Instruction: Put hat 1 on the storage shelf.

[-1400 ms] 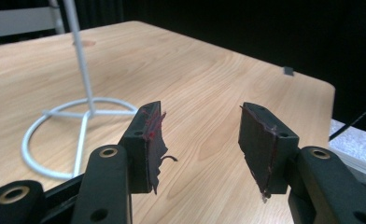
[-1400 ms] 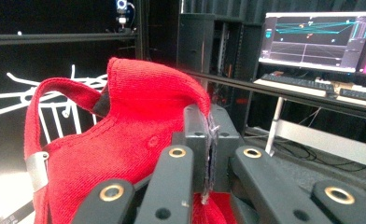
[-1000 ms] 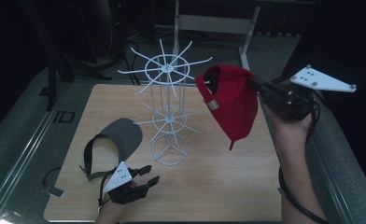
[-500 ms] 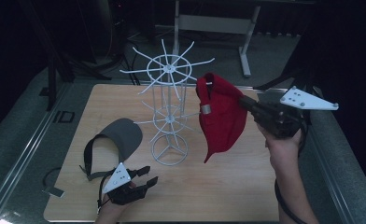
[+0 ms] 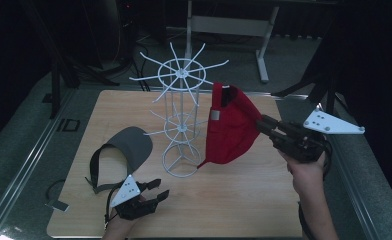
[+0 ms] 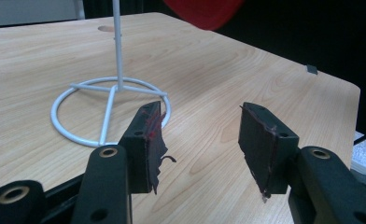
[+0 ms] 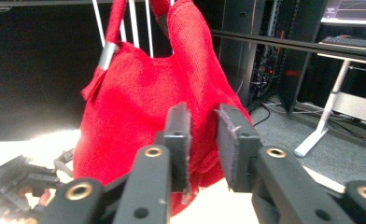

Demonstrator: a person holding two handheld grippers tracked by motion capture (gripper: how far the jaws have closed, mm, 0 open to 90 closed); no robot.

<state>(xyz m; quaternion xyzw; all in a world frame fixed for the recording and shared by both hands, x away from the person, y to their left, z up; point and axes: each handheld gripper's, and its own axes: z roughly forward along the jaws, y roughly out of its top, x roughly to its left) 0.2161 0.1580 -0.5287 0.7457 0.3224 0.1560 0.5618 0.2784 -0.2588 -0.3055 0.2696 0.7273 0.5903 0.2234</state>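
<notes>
The red cap (image 5: 230, 127) hangs by its back strap from an arm of the white wire rack (image 5: 180, 116), on the rack's right side in the high view, its brim pointing down just above the tabletop (image 5: 264, 210). A metal buckle shows on the strap in the right gripper view. The right claw (image 5: 260, 124) is at the cap's right flank; its jaws have just been opening, and in the right gripper view a narrow gap stands between them with red cloth (image 7: 139, 107) showing behind and a little of it between them, no longer squeezed. The left claw (image 5: 158, 188) rests low at the near left of the tabletop, jaws spread apart with nothing between them, facing the rack's ring base (image 6: 97, 114). A grey visor (image 5: 129, 145) lies flat just beyond it, left of the rack.
</notes>
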